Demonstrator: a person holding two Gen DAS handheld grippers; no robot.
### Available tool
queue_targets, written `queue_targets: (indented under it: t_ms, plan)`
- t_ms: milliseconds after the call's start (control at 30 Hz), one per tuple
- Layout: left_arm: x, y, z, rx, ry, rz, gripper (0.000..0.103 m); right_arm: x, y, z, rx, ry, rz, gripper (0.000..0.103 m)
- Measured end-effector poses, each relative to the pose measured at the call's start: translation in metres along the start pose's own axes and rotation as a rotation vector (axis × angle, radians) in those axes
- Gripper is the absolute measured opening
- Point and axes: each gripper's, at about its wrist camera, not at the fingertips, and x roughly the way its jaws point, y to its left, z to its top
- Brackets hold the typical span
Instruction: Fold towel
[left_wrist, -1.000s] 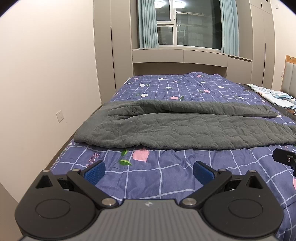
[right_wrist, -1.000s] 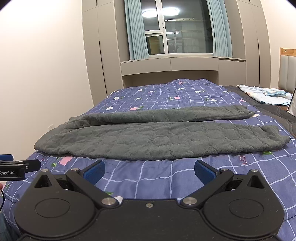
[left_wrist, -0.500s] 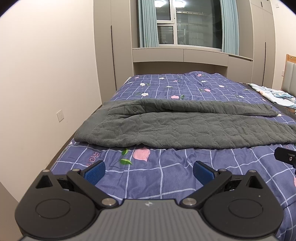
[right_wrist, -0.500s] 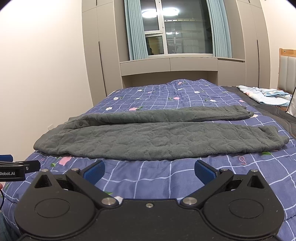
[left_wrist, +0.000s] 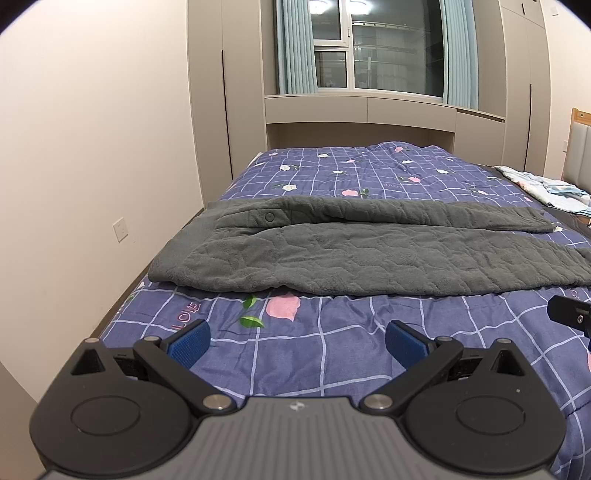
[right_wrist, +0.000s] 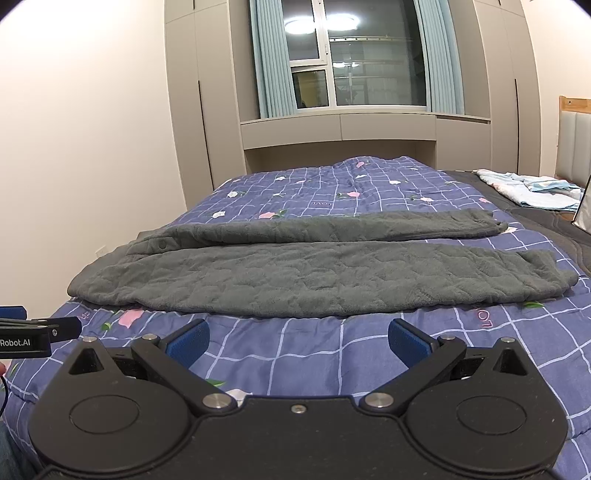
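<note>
A long dark grey quilted towel (left_wrist: 369, 251) (right_wrist: 295, 273) lies crosswise on the bed, folded lengthwise, with a narrower strip along its far side. My left gripper (left_wrist: 297, 341) hovers open over the quilt, short of the towel's near left part, nothing between its blue pads. My right gripper (right_wrist: 297, 339) is likewise open, short of the towel's near edge around its middle. Each gripper shows at the edge of the other's view, the right gripper (left_wrist: 570, 314) and the left gripper (right_wrist: 33, 332).
The bed carries a purple checked floral quilt (left_wrist: 332, 343) (right_wrist: 369, 350). A light blue cloth (right_wrist: 532, 188) (left_wrist: 546, 186) lies at the far right near the headboard (right_wrist: 574, 147). A bare wall with a socket (left_wrist: 120, 229) runs along the left; wardrobes and a window stand behind.
Both grippers have barely shifted; the towel lies as before and the jaws stay spread.
</note>
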Motion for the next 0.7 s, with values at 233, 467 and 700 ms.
queue_targets:
  t_ms: [233, 467, 700]
  plan:
    - [0.0000, -0.0002, 0.0000, 0.000, 0.000, 0.000, 0.103, 0.0001, 0.0006, 0.0005, -0.001, 0.000, 0.000, 0.103]
    - [-0.0018, -0.0003, 0.0001, 0.000, 0.000, 0.001, 0.103, 0.0004, 0.0003, 0.0003, -0.001, 0.000, 0.001, 0.103]
    - [-0.0016, 0.0000, 0.0005, 0.001, 0.001, 0.000, 0.103, 0.0003, 0.0004, 0.0005, -0.001, 0.001, 0.000, 0.103]
